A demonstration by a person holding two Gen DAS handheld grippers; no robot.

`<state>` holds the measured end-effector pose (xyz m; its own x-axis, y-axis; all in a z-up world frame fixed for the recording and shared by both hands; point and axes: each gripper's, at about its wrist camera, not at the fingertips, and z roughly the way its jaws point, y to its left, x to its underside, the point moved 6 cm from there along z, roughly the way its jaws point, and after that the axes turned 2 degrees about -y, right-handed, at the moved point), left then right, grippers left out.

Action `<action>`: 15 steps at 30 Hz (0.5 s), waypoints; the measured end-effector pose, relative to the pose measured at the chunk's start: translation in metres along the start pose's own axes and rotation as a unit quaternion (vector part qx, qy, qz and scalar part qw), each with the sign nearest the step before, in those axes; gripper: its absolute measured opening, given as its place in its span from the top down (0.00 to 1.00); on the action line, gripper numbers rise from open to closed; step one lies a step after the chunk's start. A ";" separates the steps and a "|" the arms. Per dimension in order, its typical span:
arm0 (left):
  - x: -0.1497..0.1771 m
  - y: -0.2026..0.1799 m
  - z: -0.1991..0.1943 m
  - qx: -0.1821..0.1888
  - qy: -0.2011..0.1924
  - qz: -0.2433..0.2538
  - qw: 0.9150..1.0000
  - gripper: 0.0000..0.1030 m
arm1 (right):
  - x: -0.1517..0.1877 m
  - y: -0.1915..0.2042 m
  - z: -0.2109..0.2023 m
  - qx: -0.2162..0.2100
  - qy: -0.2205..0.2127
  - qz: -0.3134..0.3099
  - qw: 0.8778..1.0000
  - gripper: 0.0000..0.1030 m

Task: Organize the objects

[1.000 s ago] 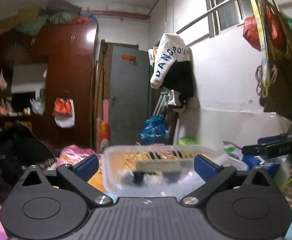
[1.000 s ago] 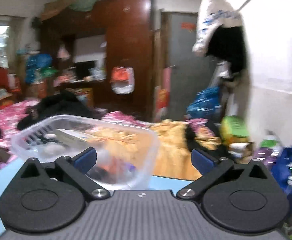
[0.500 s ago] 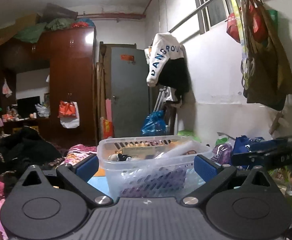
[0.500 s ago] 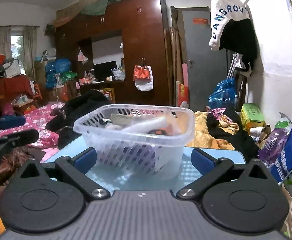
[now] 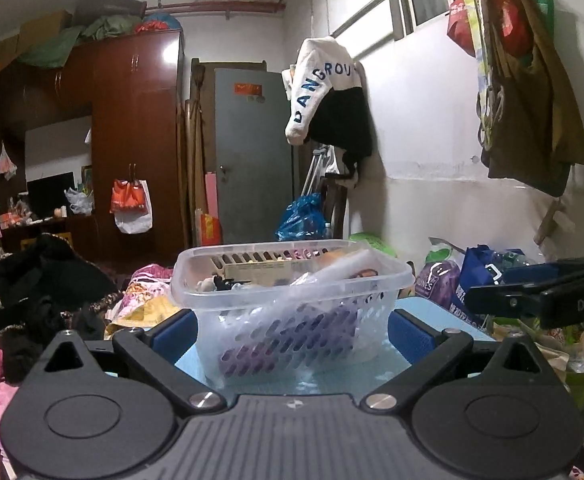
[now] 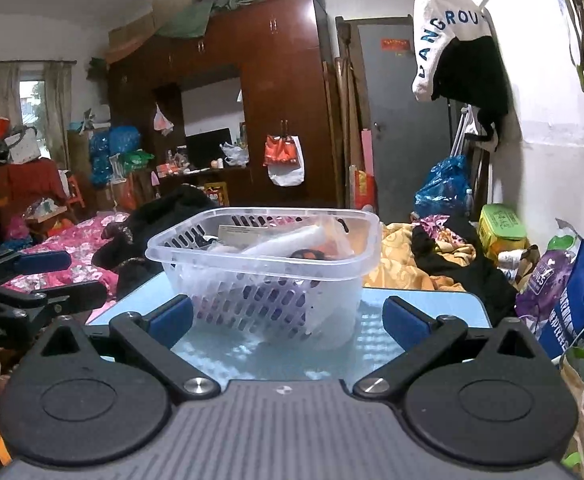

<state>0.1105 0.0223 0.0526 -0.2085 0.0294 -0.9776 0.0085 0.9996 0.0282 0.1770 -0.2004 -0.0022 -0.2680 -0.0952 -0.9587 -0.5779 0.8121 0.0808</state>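
A clear plastic basket (image 5: 292, 304) with slotted walls stands on a small light-blue table (image 5: 416, 312). It holds a beige box, a white tube, plastic wrap and small dark items. My left gripper (image 5: 292, 330) is open and empty, level with the basket's near wall, one finger on each side of it in view. In the right wrist view the basket (image 6: 268, 276) stands on the same table (image 6: 420, 308). My right gripper (image 6: 288, 316) is open and empty just in front of it. Each gripper shows at the edge of the other's view.
Heaps of clothes and bedding (image 6: 432, 264) lie behind the table. Blue and purple bags (image 6: 564, 292) stand to its right by the white wall. A dark wardrobe (image 5: 132, 140) and a grey door (image 5: 252, 156) are at the back.
The basket was up in the air and blurred a second ago; it now stands still on the blue table. Both grippers have drawn back a little and stay open.
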 end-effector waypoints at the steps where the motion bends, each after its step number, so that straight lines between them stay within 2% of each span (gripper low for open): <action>1: 0.000 0.001 0.000 -0.001 0.000 -0.002 1.000 0.01 | 0.000 0.001 0.000 0.000 0.000 -0.002 1.000 0.00; 15: -0.002 0.000 0.001 -0.004 0.000 -0.008 1.000 0.01 | 0.003 -0.002 0.001 -0.002 0.006 0.007 1.000 0.00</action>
<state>0.1120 0.0222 0.0542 -0.2084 0.0143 -0.9779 -0.0024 0.9999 0.0151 0.1783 -0.2020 -0.0058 -0.2853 -0.0910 -0.9541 -0.5767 0.8114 0.0951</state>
